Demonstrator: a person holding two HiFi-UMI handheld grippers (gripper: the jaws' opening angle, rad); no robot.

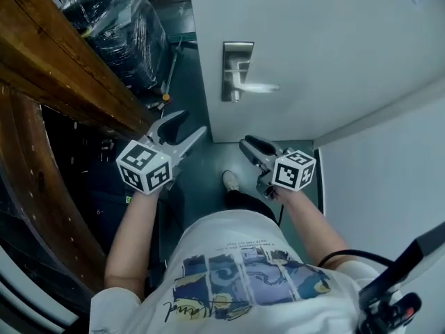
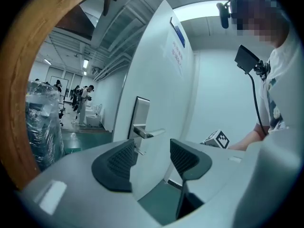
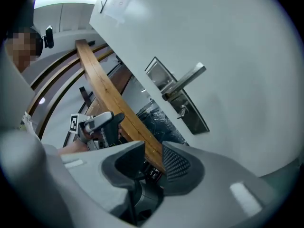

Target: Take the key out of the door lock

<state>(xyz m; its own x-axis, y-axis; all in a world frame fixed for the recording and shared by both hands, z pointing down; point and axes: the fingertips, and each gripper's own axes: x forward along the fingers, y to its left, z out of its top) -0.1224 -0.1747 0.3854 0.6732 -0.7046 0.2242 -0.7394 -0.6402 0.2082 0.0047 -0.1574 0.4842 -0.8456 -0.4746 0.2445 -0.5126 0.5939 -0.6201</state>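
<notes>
A white door (image 1: pixel 313 40) carries a steel lock plate (image 1: pixel 237 70) with a lever handle (image 1: pixel 256 87); a small key (image 1: pixel 235 98) sticks out just under the handle. My left gripper (image 1: pixel 191 125) hangs below and left of the plate, apart from it, jaws open and empty. My right gripper (image 1: pixel 247 145) hovers below the plate near the door's lower edge, also open and empty. In the left gripper view the plate (image 2: pixel 141 120) and key (image 2: pixel 138 151) show past the open gripper (image 2: pixel 153 158). The right gripper view shows the plate (image 3: pixel 178 96), key (image 3: pixel 181 110) and gripper (image 3: pixel 152 158).
A thick wooden beam (image 1: pixel 62 61) runs along the left. Goods wrapped in black plastic (image 1: pixel 118 19) stand behind it. A white wall (image 1: pixel 389 186) closes the right side. My shoe (image 1: pixel 230 181) rests on the green floor (image 1: pixel 208 165). People stand far off (image 2: pixel 83 99).
</notes>
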